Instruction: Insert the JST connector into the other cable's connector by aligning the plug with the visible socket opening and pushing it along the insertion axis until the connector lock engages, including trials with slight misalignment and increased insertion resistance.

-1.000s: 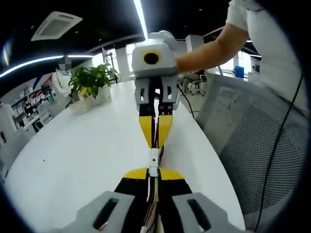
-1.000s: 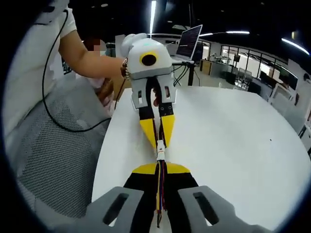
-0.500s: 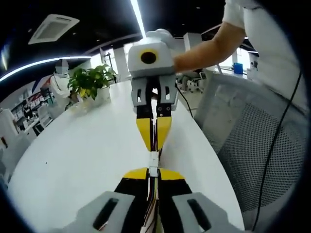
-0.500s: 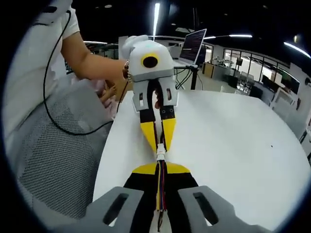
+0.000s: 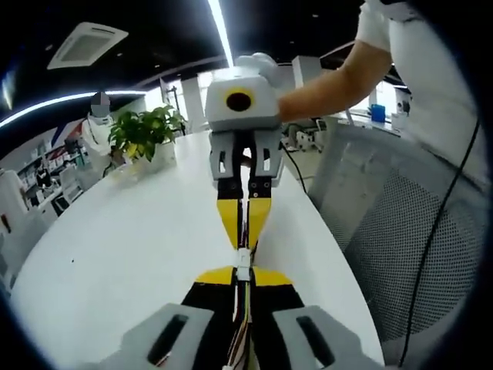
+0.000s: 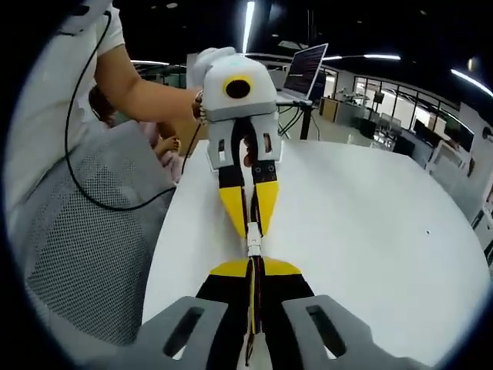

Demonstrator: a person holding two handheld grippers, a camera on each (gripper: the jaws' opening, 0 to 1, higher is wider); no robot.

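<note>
Over the wide white table [image 5: 115,231], near its edge by the mesh chair [image 5: 408,247], the left gripper [image 5: 243,279] and right gripper [image 6: 253,267] meet tip to tip, each clamped on its cable. The small white JST connector [image 5: 243,260] sits between them, apparently mated; whether the lock has caught, I cannot tell. There's open tabletop on the far side, well short of the potted plant [image 5: 146,131].

White table [image 5: 115,254], potted plant [image 5: 145,131], mesh chair [image 5: 400,231], ceiling striplights [image 5: 219,31].
</note>
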